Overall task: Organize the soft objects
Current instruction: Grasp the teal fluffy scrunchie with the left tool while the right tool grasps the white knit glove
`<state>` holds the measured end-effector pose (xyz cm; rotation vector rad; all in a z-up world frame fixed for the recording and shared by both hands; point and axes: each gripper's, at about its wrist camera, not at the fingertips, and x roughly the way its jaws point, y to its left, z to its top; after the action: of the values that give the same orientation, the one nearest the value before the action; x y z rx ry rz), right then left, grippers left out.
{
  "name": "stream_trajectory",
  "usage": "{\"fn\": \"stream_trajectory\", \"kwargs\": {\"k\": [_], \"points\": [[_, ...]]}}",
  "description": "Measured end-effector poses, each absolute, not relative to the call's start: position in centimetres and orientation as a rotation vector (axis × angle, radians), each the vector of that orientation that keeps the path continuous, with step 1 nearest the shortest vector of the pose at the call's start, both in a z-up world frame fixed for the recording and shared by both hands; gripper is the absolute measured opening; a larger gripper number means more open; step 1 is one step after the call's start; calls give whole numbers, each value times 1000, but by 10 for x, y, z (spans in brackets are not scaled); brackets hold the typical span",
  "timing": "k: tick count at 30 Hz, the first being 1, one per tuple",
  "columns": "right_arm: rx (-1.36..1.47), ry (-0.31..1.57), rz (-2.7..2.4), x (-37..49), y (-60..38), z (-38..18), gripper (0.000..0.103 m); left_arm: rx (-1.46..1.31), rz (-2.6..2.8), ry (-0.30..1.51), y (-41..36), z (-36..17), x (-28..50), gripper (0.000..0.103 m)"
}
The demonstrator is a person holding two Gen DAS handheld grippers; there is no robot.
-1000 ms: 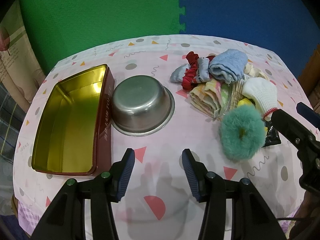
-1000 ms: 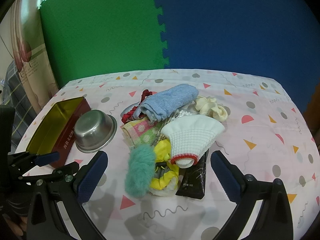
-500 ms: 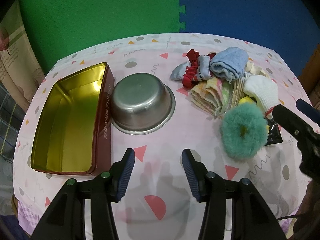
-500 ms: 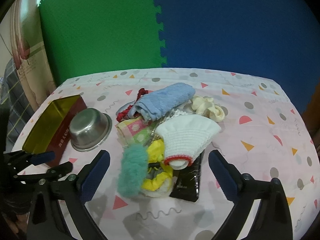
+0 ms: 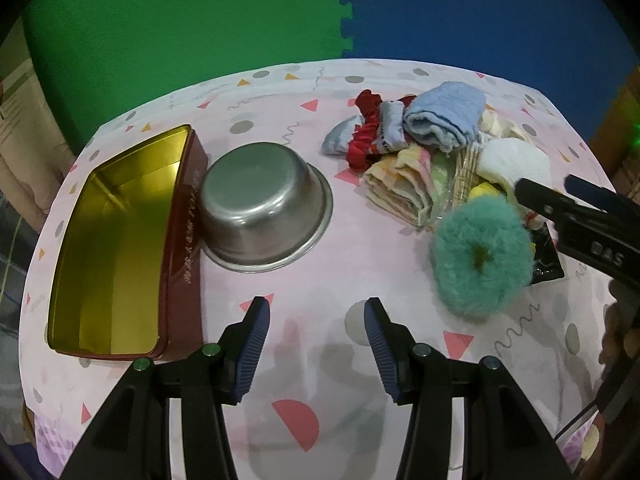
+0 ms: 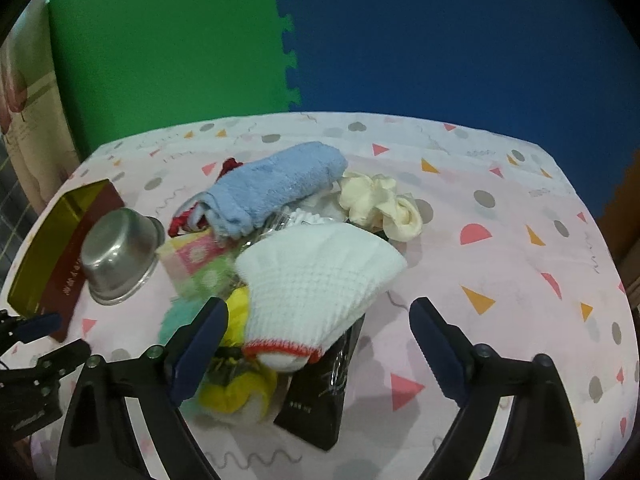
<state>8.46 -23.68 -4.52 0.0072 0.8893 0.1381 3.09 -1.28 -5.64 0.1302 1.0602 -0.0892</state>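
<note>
The left gripper [image 5: 316, 344] has its jaws released over bare tablecloth near the table's [image 5: 280, 432] front edge, while the right gripper's [image 6: 318, 346] jaws are closing around the cuff of the white knit glove [image 6: 316, 276], pads not yet pressing. At the left edge the gold-lined tin [image 5: 112, 248] stands empty, the upturned steel bowl [image 5: 260, 204] just beside it. Sorting looks barely begun: blue towel [image 6: 276, 184], glove, teal fluffy scrunchie [image 5: 480, 256] and cream scrunchie [image 6: 380, 204] all lie heaped right of centre.

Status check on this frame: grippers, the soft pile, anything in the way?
Left gripper open, empty. Right gripper closing around white knit glove, pads not touching. Black packet under glove; tin empty.
</note>
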Motion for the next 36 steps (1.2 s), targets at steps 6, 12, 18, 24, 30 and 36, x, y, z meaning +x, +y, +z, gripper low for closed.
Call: {"fn": "stream_trajectory", "kwargs": {"k": [6,12,18,24,30,36], "points": [[-19,903,143,99,-232,-54,82,147,-126,1061,-23,-58,33,50],[-15,880,174,102,-235,-53,60,166,-167,1057,-37,-58,32,50],[41,855,197,95,-245,-45,42,185,-224,1042,-57,-55,28,50],[83,825,175,81,-263,-33,38,183,-297,1032,-75,-53,24,50],[120,801,138,66,-281,-28,38,128,-389,1026,-93,-44,22,50],[160,793,137,61,-291,-28,38,149,-387,1045,-111,-50,28,50]]}}
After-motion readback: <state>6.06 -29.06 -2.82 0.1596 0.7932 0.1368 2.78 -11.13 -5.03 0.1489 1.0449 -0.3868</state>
